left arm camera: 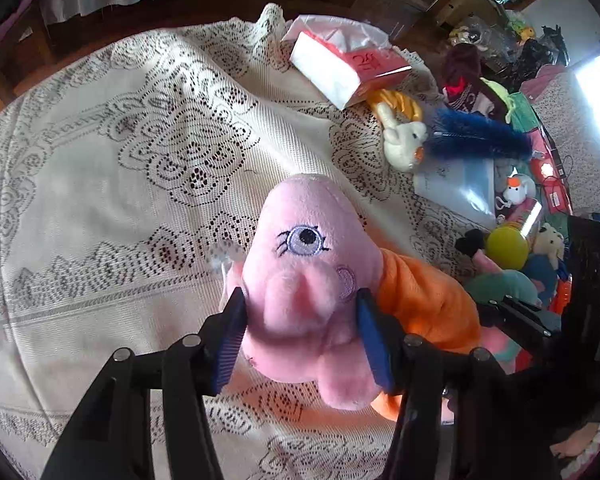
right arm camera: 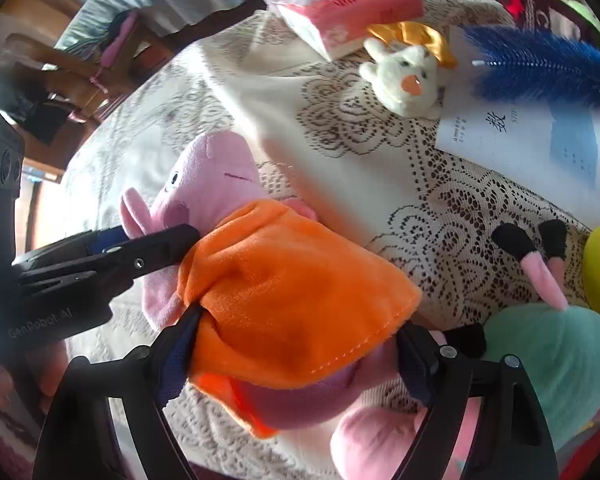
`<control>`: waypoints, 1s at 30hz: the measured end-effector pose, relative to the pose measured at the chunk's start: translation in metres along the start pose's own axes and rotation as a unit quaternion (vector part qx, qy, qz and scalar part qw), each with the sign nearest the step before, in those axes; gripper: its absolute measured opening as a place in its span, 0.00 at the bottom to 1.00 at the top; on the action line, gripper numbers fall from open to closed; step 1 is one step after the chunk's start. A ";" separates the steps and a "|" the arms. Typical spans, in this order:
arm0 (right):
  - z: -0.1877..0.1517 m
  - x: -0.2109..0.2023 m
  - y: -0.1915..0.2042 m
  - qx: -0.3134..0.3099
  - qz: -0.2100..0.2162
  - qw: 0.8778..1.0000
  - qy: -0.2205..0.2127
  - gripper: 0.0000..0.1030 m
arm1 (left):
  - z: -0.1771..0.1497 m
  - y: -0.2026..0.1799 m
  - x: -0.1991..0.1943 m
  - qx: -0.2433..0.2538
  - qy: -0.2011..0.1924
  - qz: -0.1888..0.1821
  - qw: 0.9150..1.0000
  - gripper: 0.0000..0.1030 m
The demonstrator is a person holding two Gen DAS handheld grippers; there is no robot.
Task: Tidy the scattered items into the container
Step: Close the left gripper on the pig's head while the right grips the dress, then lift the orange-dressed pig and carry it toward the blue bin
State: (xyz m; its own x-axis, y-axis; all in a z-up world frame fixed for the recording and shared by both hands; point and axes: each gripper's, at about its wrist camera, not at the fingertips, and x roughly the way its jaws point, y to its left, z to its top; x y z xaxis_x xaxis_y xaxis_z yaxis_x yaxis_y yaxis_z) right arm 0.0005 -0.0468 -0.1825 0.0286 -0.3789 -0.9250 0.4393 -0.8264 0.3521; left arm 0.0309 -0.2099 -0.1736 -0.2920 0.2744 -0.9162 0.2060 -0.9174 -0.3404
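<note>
Left wrist view showed the left gripper (left arm camera: pixel 300 334) clamped on the head of the pink pig (left arm camera: pixel 304 264), which lay on the lace cloth (left arm camera: pixel 100 160). The right gripper (right arm camera: pixel 296 354) squeezed its orange dress (right arm camera: pixel 284 292).

"GenRobot.AI" stands in pale letters on the black left gripper (right arm camera: pixel 156 248), lower left of the right-wrist view.
</note>
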 end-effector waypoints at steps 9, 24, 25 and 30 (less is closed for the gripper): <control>0.009 -0.017 0.051 -0.067 0.016 0.998 -0.015 0.81 | -0.014 0.030 -0.059 -0.027 -0.047 0.023 0.998 0.51; 0.013 0.010 0.170 -0.165 0.040 0.985 0.008 0.80 | -0.065 0.118 -0.126 -0.116 -0.087 0.065 0.987 0.51; 0.013 0.012 0.177 -0.171 0.042 0.984 0.009 0.80 | -0.069 0.124 -0.129 -0.122 -0.089 0.067 0.986 0.51; 0.008 0.023 0.219 -0.209 0.047 0.977 0.022 0.80 | -0.088 0.156 -0.147 -0.155 -0.101 0.075 0.980 0.51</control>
State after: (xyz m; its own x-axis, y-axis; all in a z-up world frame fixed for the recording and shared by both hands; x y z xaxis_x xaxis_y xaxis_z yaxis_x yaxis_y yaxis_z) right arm 0.0899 -0.2394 -0.1256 0.1206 -0.4197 -0.8996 0.7607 -0.5431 0.3554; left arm 0.1884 -0.3679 -0.1104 -0.4096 0.0512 -0.9108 0.5253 -0.8031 -0.2813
